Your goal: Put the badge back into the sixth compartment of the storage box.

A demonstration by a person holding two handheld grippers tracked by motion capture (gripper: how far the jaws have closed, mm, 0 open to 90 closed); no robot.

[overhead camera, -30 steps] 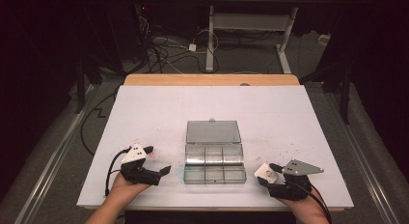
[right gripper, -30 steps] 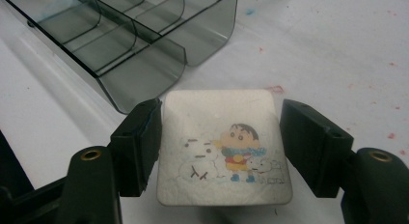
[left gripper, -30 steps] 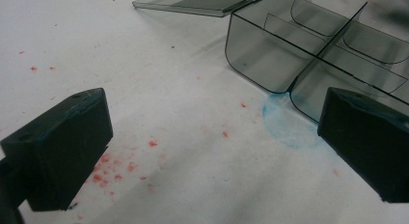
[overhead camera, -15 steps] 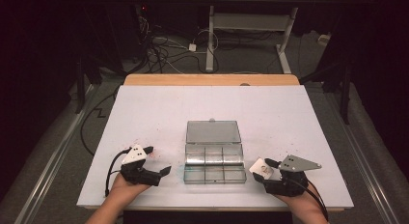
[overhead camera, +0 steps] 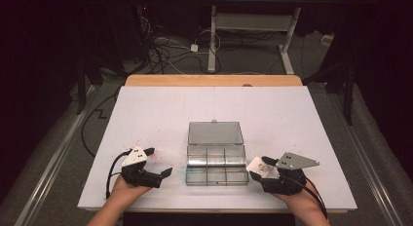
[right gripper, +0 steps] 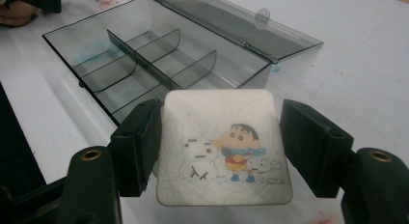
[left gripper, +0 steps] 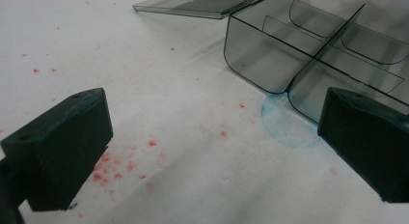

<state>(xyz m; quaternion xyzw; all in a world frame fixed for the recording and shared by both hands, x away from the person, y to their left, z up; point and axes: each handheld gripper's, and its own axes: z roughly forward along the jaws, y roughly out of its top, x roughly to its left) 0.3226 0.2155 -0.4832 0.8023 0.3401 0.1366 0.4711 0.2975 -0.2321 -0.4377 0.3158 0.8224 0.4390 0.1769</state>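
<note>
The right gripper [right gripper: 219,147] clamps a square white card printed with a cartoon boy and snowman [right gripper: 224,149] between its jaws, just beside the open smoky clear plastic compartment box [overhead camera: 216,160]. The left gripper [left gripper: 212,147] sits with jaws spread wide and holding nothing, low over the red-speckled white table [left gripper: 159,89] by the box's corner.

A lab or recording studio: black curtains [overhead camera: 53,36] behind the white surface [overhead camera: 160,109], tangled cables [overhead camera: 165,46] and a power block on the grey floor beyond it, and a metal desk frame [overhead camera: 253,26] farther back.
</note>
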